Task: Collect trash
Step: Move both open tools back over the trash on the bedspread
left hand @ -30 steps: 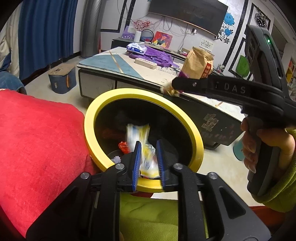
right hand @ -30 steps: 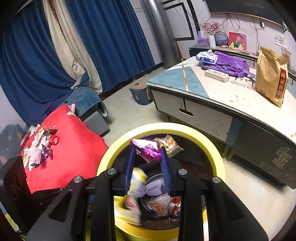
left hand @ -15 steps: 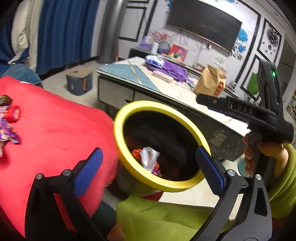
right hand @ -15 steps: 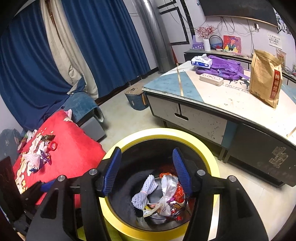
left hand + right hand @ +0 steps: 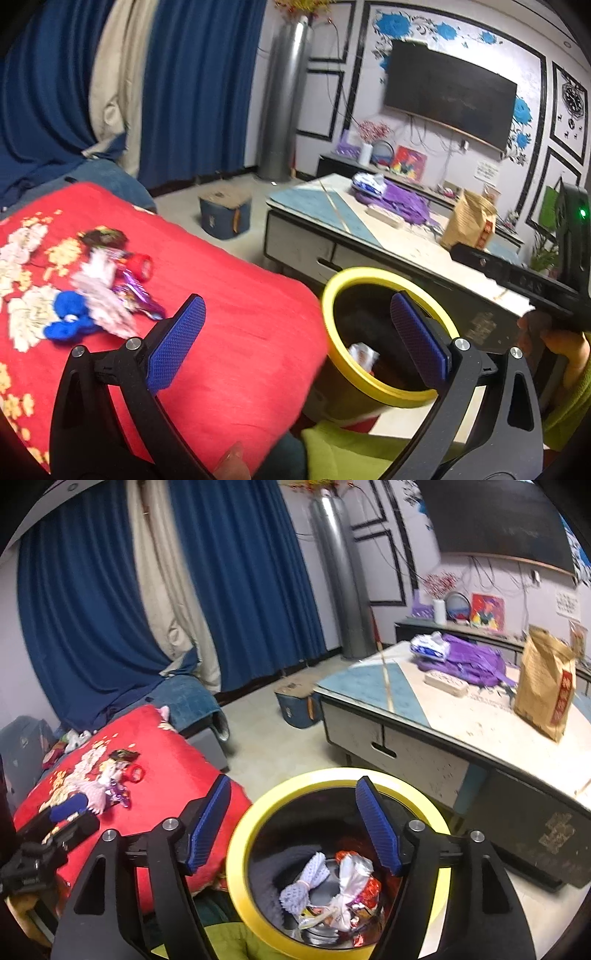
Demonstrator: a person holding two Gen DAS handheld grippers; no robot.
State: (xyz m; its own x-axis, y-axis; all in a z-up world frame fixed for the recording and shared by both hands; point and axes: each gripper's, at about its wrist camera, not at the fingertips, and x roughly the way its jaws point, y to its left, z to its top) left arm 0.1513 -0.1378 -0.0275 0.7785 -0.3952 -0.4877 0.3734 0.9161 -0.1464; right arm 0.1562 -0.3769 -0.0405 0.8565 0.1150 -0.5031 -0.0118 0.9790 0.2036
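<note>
Right gripper (image 5: 295, 827) is hanging over the yellow-rimmed bin (image 5: 236, 853) (wrappers (image 5: 332, 897) inside), its jaws just widening, empty; left gripper (image 5: 295, 339) is gaping empty right of red cushion (image 5: 240, 306).

Far ahead, a big dark TV (image 5: 448, 101) hangs on the wall, with blue flowers painted around it, and tall blue curtains (image 5: 236, 576) hang to the left with a pale one between them. A low table (image 5: 436, 716) stands ahead and to the right; on it sit a brown paper bag (image 5: 545, 686), a purple bag (image 5: 469, 661) with a white and blue packet (image 5: 428, 646) touching it, and a pale flat strip (image 5: 445, 683) just in front of the purple bag. A small blue box (image 5: 225, 218) sits on the floor left of the table, and a shiny grey pipe (image 5: 282, 99) goes up the wall behind it.
</note>
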